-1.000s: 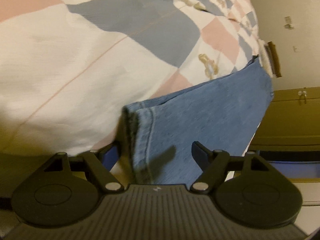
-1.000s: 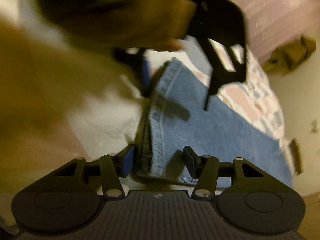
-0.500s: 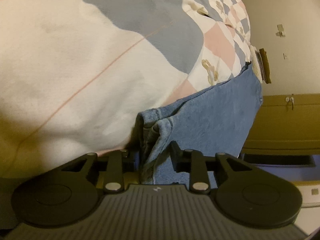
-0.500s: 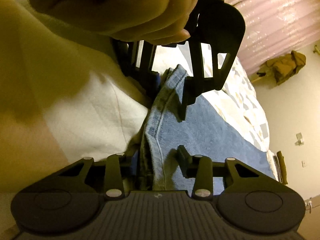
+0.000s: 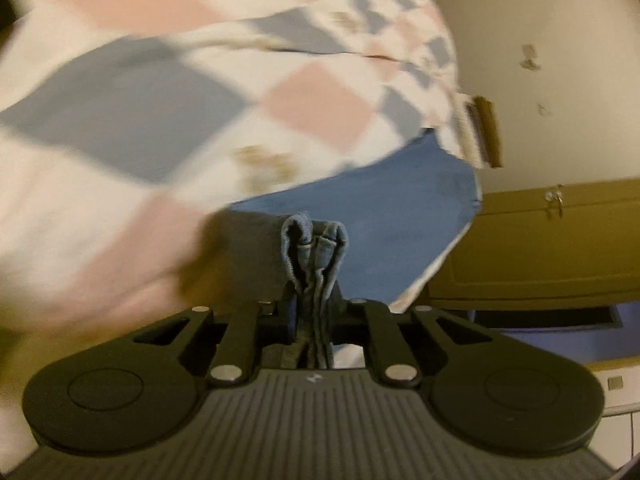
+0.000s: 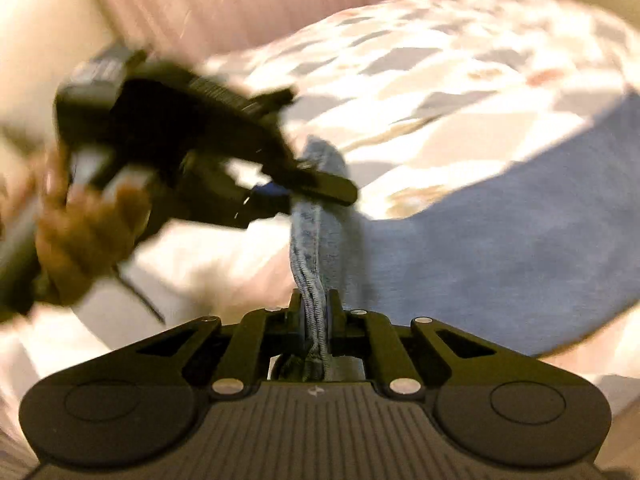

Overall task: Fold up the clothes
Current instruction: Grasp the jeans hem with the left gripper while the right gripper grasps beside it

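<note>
Both tongs, left and right, have closed since a second ago, each pinching the bunched hem of the jeans above the quilt.

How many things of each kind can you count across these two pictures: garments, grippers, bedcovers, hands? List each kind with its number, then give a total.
Garments: 1, the blue jeans
Grippers: 2, the left gripper and the right gripper, each shut on the jeans' hem
Bedcovers: 1, the checked quilt
Hands: 1, the hand holding the left gripper
Total: 5
</note>
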`<control>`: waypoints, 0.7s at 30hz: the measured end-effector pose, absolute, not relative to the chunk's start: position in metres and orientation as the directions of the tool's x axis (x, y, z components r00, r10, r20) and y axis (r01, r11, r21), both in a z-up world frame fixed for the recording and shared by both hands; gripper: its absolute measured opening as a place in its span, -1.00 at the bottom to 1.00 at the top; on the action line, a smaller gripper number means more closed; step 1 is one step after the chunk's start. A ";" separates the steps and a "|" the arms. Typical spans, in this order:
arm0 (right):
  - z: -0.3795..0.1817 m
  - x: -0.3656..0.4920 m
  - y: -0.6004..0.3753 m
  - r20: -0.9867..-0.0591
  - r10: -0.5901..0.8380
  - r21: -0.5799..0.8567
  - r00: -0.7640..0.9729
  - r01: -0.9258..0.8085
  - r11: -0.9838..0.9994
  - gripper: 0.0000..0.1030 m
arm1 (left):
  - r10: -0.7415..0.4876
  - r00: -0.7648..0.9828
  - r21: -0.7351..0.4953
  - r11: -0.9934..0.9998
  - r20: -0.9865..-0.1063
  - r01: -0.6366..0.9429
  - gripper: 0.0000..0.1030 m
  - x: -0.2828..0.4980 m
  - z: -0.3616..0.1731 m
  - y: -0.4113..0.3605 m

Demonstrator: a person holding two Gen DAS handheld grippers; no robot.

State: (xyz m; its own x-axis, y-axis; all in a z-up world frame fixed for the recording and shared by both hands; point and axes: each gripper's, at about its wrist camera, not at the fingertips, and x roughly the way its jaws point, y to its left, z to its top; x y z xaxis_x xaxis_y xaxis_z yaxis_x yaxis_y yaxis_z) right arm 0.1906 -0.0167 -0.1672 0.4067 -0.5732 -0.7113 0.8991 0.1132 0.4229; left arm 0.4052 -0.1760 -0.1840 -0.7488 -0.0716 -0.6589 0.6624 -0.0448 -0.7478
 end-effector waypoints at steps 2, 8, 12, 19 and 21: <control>-0.162 0.127 -0.023 -0.695 -0.582 0.471 0.423 0.879 0.076 -0.85 | -0.086 -0.757 -0.754 -0.065 -0.648 0.653 -0.79 0.360 -0.173 -0.179; -0.200 -0.067 -0.053 -0.692 -0.577 0.549 0.435 0.835 -0.028 -0.84 | -0.130 -0.783 -0.782 -0.072 -0.608 0.619 -0.68 0.187 -0.193 -0.192; -0.258 -0.136 -0.078 -0.745 -0.468 0.584 0.475 0.804 -0.114 -0.83 | -0.123 -0.780 -0.784 -0.019 -0.614 0.620 -0.69 0.115 -0.205 -0.193; -0.270 -0.157 -0.076 -0.625 -0.434 0.740 0.649 0.669 -0.066 -0.35 | -0.274 -0.634 -0.619 -0.150 -0.723 0.771 -0.53 0.135 -0.167 -0.146; -0.269 -0.153 -0.086 -0.605 -0.424 0.749 0.673 0.662 -0.019 -0.19 | -0.282 -0.546 -0.540 -0.105 -0.789 0.835 -0.53 0.149 -0.177 -0.139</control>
